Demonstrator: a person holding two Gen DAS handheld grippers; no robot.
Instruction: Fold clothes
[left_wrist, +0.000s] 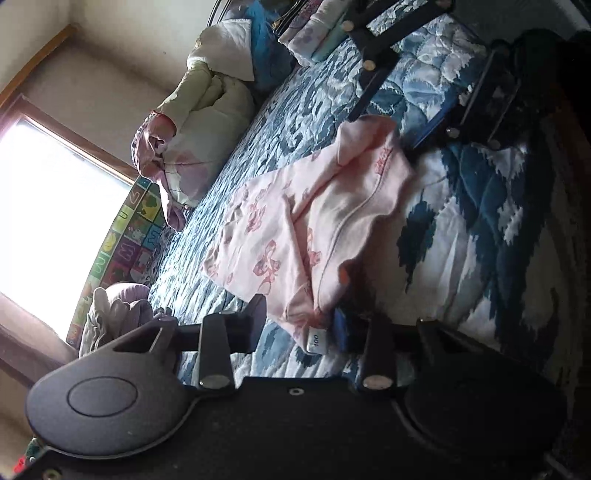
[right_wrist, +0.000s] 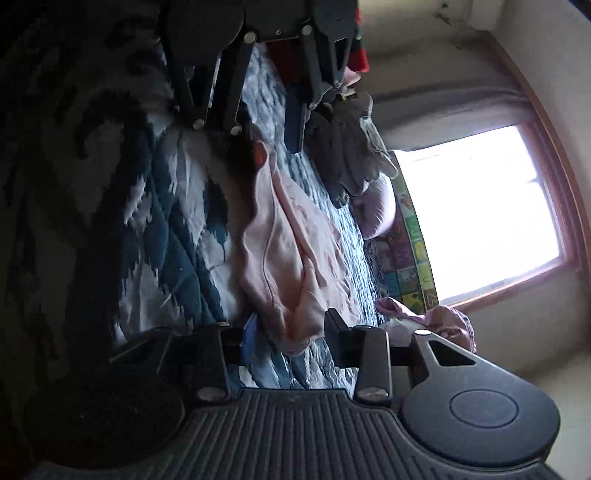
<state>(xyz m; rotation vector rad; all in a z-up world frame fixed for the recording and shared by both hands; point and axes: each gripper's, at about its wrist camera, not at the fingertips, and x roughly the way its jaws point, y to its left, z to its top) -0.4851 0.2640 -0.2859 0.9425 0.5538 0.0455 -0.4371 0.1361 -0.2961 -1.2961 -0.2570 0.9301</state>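
A pink child's garment with a red floral print lies partly folded on the blue and white quilt. My left gripper is open, its fingers either side of the garment's near corner, where a white size tag shows. My right gripper is open around the other end of the same garment. The right gripper also shows at the top of the left wrist view, and the left gripper at the top of the right wrist view.
A bundled pale comforter and folded clothes lie at the far side of the bed. A colourful alphabet mat stands against the bright window. Lilac clothes are piled near the mat.
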